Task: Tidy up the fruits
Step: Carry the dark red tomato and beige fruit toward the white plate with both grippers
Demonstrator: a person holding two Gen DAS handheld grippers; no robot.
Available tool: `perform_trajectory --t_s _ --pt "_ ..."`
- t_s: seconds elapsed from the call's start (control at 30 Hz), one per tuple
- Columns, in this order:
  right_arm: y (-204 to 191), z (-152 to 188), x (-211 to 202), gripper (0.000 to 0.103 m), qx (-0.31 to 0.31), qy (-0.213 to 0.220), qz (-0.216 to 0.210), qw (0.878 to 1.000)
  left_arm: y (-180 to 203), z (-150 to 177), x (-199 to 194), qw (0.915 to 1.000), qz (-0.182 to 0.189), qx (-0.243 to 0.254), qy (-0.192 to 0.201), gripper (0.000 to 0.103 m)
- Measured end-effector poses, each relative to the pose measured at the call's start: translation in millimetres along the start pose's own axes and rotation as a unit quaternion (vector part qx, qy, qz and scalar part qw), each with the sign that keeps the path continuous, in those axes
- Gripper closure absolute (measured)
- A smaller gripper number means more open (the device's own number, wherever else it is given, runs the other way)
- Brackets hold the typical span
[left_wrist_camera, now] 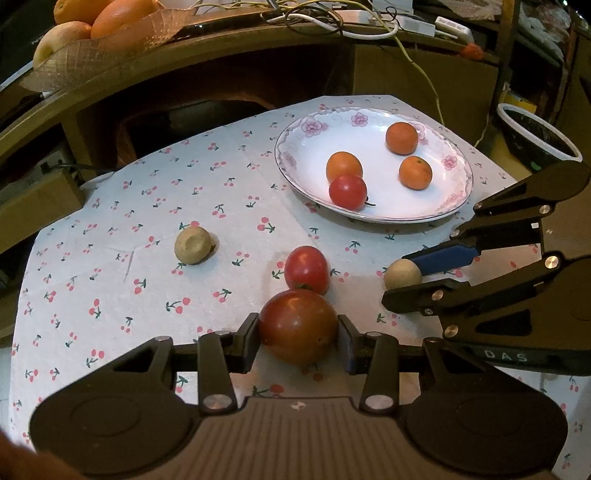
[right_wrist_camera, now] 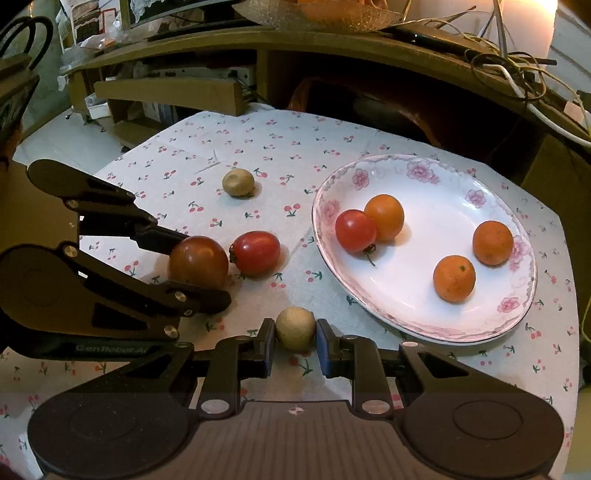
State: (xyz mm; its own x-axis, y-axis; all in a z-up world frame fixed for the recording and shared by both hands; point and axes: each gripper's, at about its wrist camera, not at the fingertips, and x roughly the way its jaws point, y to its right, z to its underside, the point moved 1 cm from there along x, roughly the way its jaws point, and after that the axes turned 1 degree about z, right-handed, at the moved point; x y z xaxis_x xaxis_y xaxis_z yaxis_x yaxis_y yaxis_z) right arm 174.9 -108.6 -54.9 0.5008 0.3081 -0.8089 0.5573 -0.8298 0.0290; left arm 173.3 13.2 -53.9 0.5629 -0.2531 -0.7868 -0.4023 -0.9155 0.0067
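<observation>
My left gripper (left_wrist_camera: pixel 298 334) is shut on a dark red tomato (left_wrist_camera: pixel 297 325) that rests on the cherry-print cloth; it also shows in the right wrist view (right_wrist_camera: pixel 198 261). My right gripper (right_wrist_camera: pixel 295 334) is shut on a small beige round fruit (right_wrist_camera: pixel 295 328), seen from the left wrist too (left_wrist_camera: pixel 402 274). A red tomato (left_wrist_camera: pixel 306 268) lies just beyond the dark one. Another beige fruit (left_wrist_camera: pixel 192 244) lies alone to the left. A flowered white plate (right_wrist_camera: pixel 436 325) holds three small oranges (right_wrist_camera: pixel 454 278) and a red tomato (right_wrist_camera: pixel 355 230).
A wooden desk (left_wrist_camera: pixel 236 48) with a shelf rises behind the table, carrying tangled cables (left_wrist_camera: pixel 369 26) and a basket of large oranges (left_wrist_camera: pixel 122 18). A dark bin (left_wrist_camera: pixel 535 136) stands at the right. The cloth's edge runs along the left and back.
</observation>
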Motion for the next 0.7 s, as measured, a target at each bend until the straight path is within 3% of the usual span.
perform_trajectory --t_s 0.7 --pt "-1.0 -0.9 -0.5 0.08 -0.008 -0.008 0.012 1.0 9.2 -0.9 -6.3 1.0 -0.005 0.008 -0.003 0.056"
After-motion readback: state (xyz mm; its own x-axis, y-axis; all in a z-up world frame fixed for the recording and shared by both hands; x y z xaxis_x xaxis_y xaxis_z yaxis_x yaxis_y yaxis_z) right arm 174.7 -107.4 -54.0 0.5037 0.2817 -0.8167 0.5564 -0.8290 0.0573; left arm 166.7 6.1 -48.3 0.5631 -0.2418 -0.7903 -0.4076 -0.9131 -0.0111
